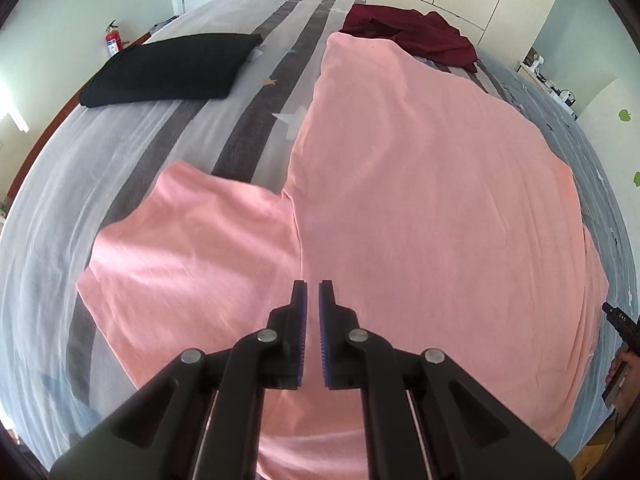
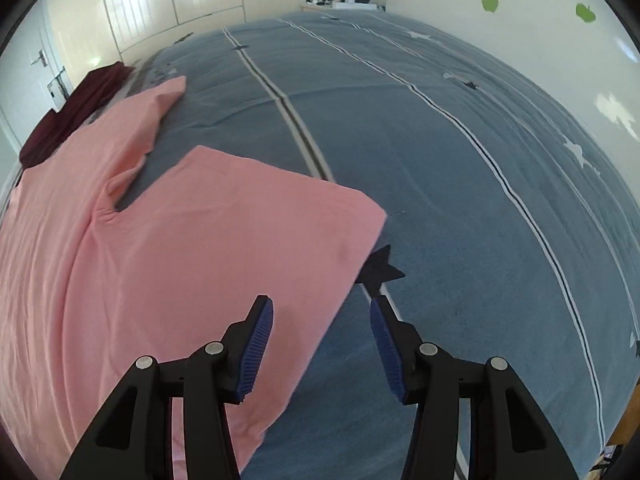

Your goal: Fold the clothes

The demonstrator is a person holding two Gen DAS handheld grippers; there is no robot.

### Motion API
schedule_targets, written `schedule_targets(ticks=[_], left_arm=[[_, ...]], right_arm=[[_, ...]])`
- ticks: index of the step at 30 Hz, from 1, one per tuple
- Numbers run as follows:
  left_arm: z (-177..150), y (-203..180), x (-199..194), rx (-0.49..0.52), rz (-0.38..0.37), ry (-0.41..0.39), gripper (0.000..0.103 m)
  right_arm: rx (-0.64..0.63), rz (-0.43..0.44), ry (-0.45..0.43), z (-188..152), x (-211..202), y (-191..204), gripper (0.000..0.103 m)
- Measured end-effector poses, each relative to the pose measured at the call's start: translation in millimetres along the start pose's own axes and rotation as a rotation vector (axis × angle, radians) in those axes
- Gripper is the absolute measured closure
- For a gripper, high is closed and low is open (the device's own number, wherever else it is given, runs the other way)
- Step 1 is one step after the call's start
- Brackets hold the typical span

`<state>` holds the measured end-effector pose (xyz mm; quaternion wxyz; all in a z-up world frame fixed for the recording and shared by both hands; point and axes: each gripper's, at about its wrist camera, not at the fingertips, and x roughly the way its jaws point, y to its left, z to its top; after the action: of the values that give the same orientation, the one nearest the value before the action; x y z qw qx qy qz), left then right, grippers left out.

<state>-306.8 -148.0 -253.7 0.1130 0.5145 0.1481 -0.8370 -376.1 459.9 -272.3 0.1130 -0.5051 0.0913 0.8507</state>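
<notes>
Hovering over a pink T-shirt [image 1: 400, 184] spread flat on a striped bed [image 1: 120, 184]: two tools. Left hand-held gripper [image 1: 313, 286]: blue pads drawn almost together, a slim gap showing, nothing between them, poised above the shirt near its left sleeve. Right hand-held gripper [image 2: 322, 306]: jaws standing apart, empty, above the shirt's near right sleeve edge and blue bedding. Also on the bed: folded black garment [image 1: 172, 68] far left; crumpled maroon garment [image 1: 408, 32] beyond the shirt.
</notes>
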Motion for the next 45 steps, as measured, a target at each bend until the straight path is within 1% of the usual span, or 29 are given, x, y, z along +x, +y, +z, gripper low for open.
schedule_targets(ticks=[2, 5, 6, 7, 8, 9, 11, 14, 16, 19, 23, 24, 25, 26, 27, 28, 29, 32, 34, 35, 36, 38, 41, 43, 45], left_arm=[[-20.8, -3.0, -1.0, -0.019, 0.016, 0.007, 0.100], [-39.9, -7.8, -1.1, -0.051, 0.031, 0.021, 0.100], [-42.2, -7.7, 5.4, -0.060, 0.035, 0.027, 0.100], [-45.6, -9.4, 4.9, -0.066, 0.037, 0.032, 0.100], [-48.8, -12.3, 2.9, -0.064, 0.038, 0.035, 0.100], [-52.0, -15.1, 1.0, -0.063, 0.040, 0.037, 0.100], [-56.6, -21.1, -1.9, -0.055, 0.039, 0.043, 0.100], [-60.5, -26.1, -5.8, -0.046, 0.038, 0.052, 0.100], [-62.8, -26.0, -5.9, -0.050, 0.035, 0.060, 0.100], [-65.8, -24.7, -5.1, -0.049, 0.036, 0.069, 0.100], [-67.6, -16.2, -8.5, -0.062, 0.044, 0.062, 0.100], [-68.8, -12.8, -10.1, -0.070, 0.044, 0.062, 0.100], [-70.6, -9.6, -12.2, -0.077, 0.049, 0.063, 0.100], [-73.3, -6.4, -15.0, -0.081, 0.053, 0.064, 0.100], [-77.0, -3.0, -18.2, -0.084, 0.058, 0.065, 0.100], [-81.7, 0.8, -21.7, -0.088, 0.066, 0.067, 0.097], [-86.4, 5.4, -25.6, -0.095, 0.068, 0.070, 0.096], [-105.8, 21.9, -38.7, -0.133, 0.062, 0.075, 0.082], [-123.1, 32.0, -45.9, -0.160, 0.065, 0.083, 0.067], [-132.1, 35.8, -48.0, -0.173, 0.062, 0.089, 0.065], [-141.2, 38.7, -48.2, -0.189, 0.051, 0.102, 0.063], [-158.5, 43.4, -47.9, -0.217, 0.027, 0.127, 0.063], [-173.1, 37.0, -38.8, -0.220, -0.016, 0.151, 0.063], [-182.3, 32.9, -32.4, -0.222, -0.045, 0.166, 0.063], [-186.6, 29.0, -22.1, -0.228, -0.075, 0.175, 0.063]], right_arm=[[0.010, 0.036, 0.016, 4.3, 11.1, -6.3, 0.056], [0.026, 0.117, 0.013, 9.6, 22.5, -5.9, 0.058], [0.028, 0.136, 0.010, 10.8, 25.8, -5.0, 0.069], [0.034, 0.154, 0.011, 12.2, 27.6, -5.4, 0.078], [0.043, 0.174, 0.014, 13.8, 28.9, -6.4, 0.100], [0.053, 0.184, 0.017, 15.0, 28.3, -8.3, 0.101], [0.058, 0.174, -0.003, 15.4, 17.3, -9.6, 0.101], [0.057, 0.138, -0.054, 9.0, -14.7, -16.9, 0.101], [0.076, 0.118, -0.078, 2.5, -34.2, -30.9, 0.101], [0.113, 0.083, -0.060, -7.5, -43.2, -58.1, 0.101], [0.088, 0.073, 0.023, -23.6, -25.6, -67.1, 0.100], [0.073, 0.055, 0.033, -25.1, -22.5, -64.2, 0.099], [0.079, 0.042, 0.038, -25.9, -23.0, -62.6, 0.094], [0.094, 0.033, 0.040, -26.6, -25.0, -61.8, 0.087], [0.109, 0.024, 0.043, -27.4, -27.0, -61.0, 0.085], [0.123, 0.026, 0.033, -29.3, -33.1, -59.7, 0.083], [0.121, 0.039, 0.020, -33.6, -41.5, -56.3, 0.078], [0.073, 0.100, 0.004, -54.7, -66.5, -37.9, 0.076], [0.040, 0.180, 0.036, -77.0, -78.3, -21.5, 0.076], [0.022, 0.212, 0.059, -88.6, -81.7, -12.1, 0.076], [0.003, 0.243, 0.083, -99.6, -84.6, -1.7, 0.076], [-0.035, 0.290, 0.125, -123.7, -89.2, 18.7, 0.075], [-0.062, 0.344, 0.193, -157.0, -87.8, 44.0, 0.075], [-0.072, 0.362, 0.234, -174.8, -83.7, 56.3, 0.075], [-0.068, 0.363, 0.246, -188.1, -82.8, 63.8, 0.070]])
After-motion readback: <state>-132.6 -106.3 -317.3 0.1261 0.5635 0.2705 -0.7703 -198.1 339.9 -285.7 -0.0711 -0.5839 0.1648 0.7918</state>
